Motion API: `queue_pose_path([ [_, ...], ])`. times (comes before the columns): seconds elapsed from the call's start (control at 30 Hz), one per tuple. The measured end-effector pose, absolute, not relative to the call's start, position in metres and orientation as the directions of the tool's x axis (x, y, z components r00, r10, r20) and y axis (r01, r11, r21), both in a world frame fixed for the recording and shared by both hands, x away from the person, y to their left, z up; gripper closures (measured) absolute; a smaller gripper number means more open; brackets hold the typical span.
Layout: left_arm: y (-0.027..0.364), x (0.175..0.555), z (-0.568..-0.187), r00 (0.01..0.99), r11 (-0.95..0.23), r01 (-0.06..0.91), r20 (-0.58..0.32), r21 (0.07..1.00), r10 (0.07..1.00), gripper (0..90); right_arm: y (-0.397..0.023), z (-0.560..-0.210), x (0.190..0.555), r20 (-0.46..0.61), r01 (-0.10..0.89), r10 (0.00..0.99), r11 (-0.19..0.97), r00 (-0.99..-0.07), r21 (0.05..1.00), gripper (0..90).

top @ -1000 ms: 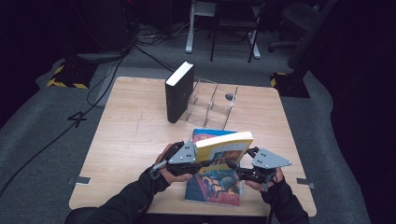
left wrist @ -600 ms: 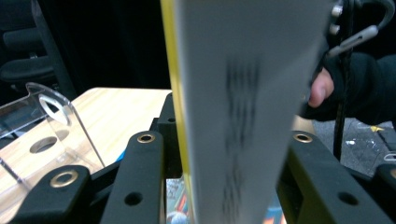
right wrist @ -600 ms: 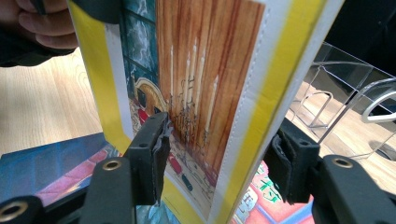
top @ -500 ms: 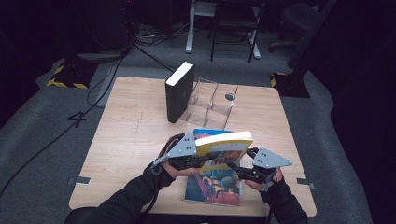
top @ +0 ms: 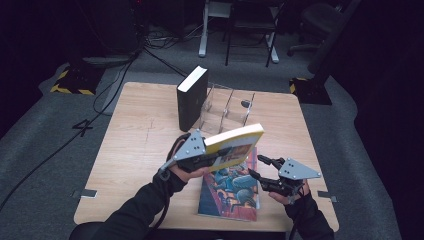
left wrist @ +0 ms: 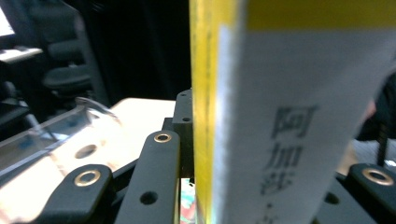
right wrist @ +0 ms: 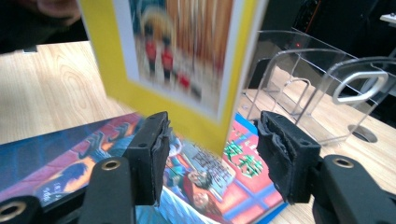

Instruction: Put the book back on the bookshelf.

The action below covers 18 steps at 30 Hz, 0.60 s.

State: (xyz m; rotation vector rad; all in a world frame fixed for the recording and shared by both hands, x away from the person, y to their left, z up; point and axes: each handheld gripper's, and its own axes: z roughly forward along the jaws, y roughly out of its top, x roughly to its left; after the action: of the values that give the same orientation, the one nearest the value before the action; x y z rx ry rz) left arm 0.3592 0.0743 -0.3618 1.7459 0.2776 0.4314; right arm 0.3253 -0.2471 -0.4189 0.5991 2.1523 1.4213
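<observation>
Lifted toward frame centre since earlier, yellow book (top: 234, 146) clamped in closing left gripper (top: 200, 159); right gripper (top: 260, 167) gaped empty lower right.

The lifted book (top: 235, 145) has a bright yellow cover, a white spine with dark printed characters, and a picture with small red figures inside a white frame. The book lying flat (top: 231, 192) shows a busy drawing in blue, red and teal, with a red corner that carries pale characters. The standing book (top: 191, 97) is black with white page edges. The rack (top: 227, 107) is clear plastic. The counter (top: 135, 145) is pale wood with a soft grain. Both grippers have black jaws and grey plates.
</observation>
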Motion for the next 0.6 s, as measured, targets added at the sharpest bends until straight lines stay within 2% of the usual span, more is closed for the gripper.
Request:
queue_pose_path([
  [0.2,0.103,0.377,-0.346,0.810,-0.243,-0.053,0.184,0.969,0.557,75.0,-0.251,-0.423,0.329,-0.152,0.106,0.613,0.363,-0.775,0.926,44.3],
  [0.4,0.122,0.394,-0.349,0.702,-0.302,-0.040,0.242,0.952,0.670,75.1,-0.252,-0.428,0.332,-0.158,0.121,0.631,0.376,-0.760,0.919,44.5],
  [0.6,0.127,0.410,-0.356,0.629,-0.292,0.003,0.225,0.956,0.744,75.0,-0.254,-0.434,0.335,-0.150,0.140,0.646,0.375,-0.748,0.916,44.7],
])
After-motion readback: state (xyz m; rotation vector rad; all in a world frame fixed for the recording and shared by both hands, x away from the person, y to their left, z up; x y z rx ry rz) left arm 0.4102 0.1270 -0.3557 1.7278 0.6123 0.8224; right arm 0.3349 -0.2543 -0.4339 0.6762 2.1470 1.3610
